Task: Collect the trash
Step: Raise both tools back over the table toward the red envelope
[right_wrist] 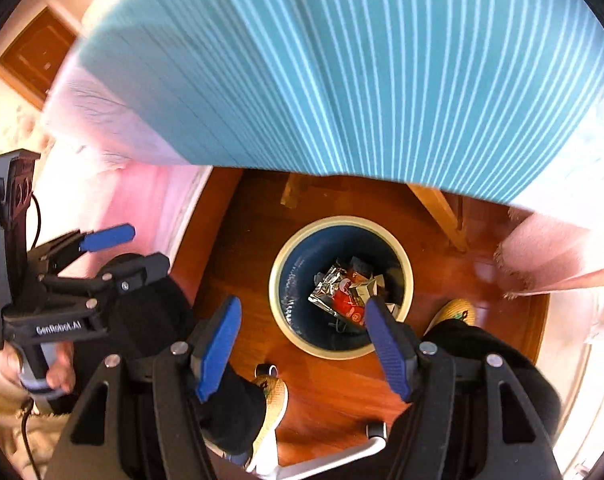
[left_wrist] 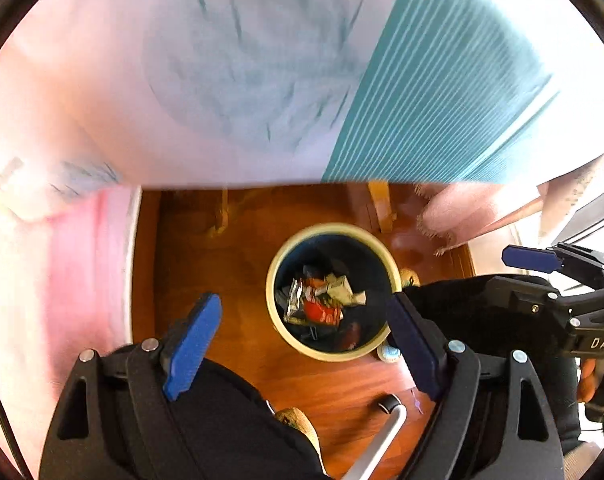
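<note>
Foil wrappers (left_wrist: pixel 321 300) lie light and crinkly in the bin (left_wrist: pixel 278 256) below you, both grippers' jaws apart and empty; pinch any further wrapper by an edge.

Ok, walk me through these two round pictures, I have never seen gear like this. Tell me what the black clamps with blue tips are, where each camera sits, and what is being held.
No robot here: a person holds a two-finger clamp in each hand, with a wide-angle camera on each looking along its blue fingers. One picture comes from the left gripper, the other from the right gripper; each also glimpses the other. Both point down at a round bin on a wooden floor, with crumpled wrappers inside. Both grippers are open and hold nothing. The striped teal cloth above covers furniture.
</note>
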Demonstrator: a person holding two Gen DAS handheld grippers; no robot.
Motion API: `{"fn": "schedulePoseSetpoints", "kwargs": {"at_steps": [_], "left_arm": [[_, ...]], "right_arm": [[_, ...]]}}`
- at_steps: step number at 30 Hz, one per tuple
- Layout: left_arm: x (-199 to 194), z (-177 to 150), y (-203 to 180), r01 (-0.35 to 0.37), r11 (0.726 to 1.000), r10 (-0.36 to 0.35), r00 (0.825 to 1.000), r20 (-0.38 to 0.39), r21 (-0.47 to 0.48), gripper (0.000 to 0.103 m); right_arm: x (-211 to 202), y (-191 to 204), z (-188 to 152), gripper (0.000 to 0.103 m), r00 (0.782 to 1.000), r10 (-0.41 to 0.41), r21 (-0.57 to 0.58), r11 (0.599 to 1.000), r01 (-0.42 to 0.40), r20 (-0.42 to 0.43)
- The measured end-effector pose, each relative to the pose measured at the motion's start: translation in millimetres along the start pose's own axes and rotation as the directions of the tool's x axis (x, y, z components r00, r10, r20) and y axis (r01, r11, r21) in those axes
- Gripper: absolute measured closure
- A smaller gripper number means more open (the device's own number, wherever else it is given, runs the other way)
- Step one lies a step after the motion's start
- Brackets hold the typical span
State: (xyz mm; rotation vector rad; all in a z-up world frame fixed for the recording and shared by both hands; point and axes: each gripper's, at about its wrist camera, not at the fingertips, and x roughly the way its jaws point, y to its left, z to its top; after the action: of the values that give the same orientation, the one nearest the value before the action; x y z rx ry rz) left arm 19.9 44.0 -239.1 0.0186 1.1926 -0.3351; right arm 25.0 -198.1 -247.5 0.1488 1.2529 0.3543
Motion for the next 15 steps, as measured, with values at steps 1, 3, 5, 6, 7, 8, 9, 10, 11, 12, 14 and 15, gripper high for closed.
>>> {"fn": "schedulePoseSetpoints", "kwargs": {"at_steps": [1, 3, 5, 6, 7, 8, 9, 10, 11, 12, 14, 15], "left_arm": [[-10.9, 1.8, -1.0, 0.002, 1.0, -0.002, 1.0, 0.016, 0.008, 0.02], [-31.5, 5.8, -1.9, 0.007, 1.0, -0.008, 0.999, 0.048, 0.013, 0.02], [-55.4, 12.4, -4.1, 0.015, 1.0, -0.017, 0.995, 0.095, 0.02, 0.02], [-67.8, 16.7, -5.8, 0.016, 1.0, -0.019, 0.992, 0.122, 0.027, 0.02], [-77.2, 21.3, -7.8, 0.016, 0.999, -0.02, 0.989, 0.145, 0.031, 0.02], [-85.6, 25.1, -9.5, 0.015, 0.999, -0.021, 0.986, 0.168, 0.035, 0.02], [-93.6, 29.1, -10.9, 0.015, 0.999, -0.022, 0.982, 0.187, 0.038, 0.02], [-105.3, 35.4, -12.3, 0.021, 0.999, -0.029, 0.977, 0.212, 0.038, 0.02], [-112.3, 39.7, -13.3, 0.026, 0.999, -0.034, 0.973, 0.228, 0.038, 0.02], [-120.3, 44.6, -14.5, 0.029, 0.999, -0.037, 0.969, 0.245, 0.036, 0.02], [-136.1, 56.9, -15.4, 0.027, 0.999, -0.036, 0.957, 0.288, 0.032, 0.02], [-141.2, 62.0, -15.7, 0.023, 0.999, -0.032, 0.951, 0.306, 0.03, 0.02]], "right_arm": [[-7.5, 3.1, 1.0, 0.038, 1.0, 0.007, -0.008, 1.0, -0.007, 0.005], [-27.6, 12.3, 2.8, 0.038, 1.0, 0.009, -0.043, 0.999, -0.008, 0.025], [-43.9, 21.5, 3.6, 0.038, 0.999, -0.002, -0.08, 0.997, 0.005, 0.046], [-52.0, 25.0, 4.4, 0.038, 0.998, -0.004, -0.098, 0.995, 0.01, 0.056], [-61.5, 29.3, 5.6, 0.038, 0.998, -0.007, -0.116, 0.993, 0.015, 0.069], [-70.3, 33.2, 7.7, 0.038, 0.997, -0.009, -0.132, 0.991, 0.02, 0.082], [-78.9, 35.8, 10.5, 0.038, 0.995, -0.009, -0.143, 0.989, 0.023, 0.095], [-91.5, 38.8, 14.1, 0.038, 0.993, -0.003, -0.152, 0.988, 0.021, 0.115], [-99.3, 40.5, 16.7, 0.038, 0.991, 0.002, -0.156, 0.988, 0.018, 0.13], [-108.6, 42.9, 20.0, 0.038, 0.988, 0.008, -0.161, 0.987, 0.017, 0.153], [-129.3, 47.4, 28.7, 0.038, 0.978, 0.011, -0.175, 0.984, 0.026, 0.207], [-137.8, 48.8, 32.9, 0.038, 0.972, 0.006, -0.178, 0.983, 0.037, 0.234]]}}
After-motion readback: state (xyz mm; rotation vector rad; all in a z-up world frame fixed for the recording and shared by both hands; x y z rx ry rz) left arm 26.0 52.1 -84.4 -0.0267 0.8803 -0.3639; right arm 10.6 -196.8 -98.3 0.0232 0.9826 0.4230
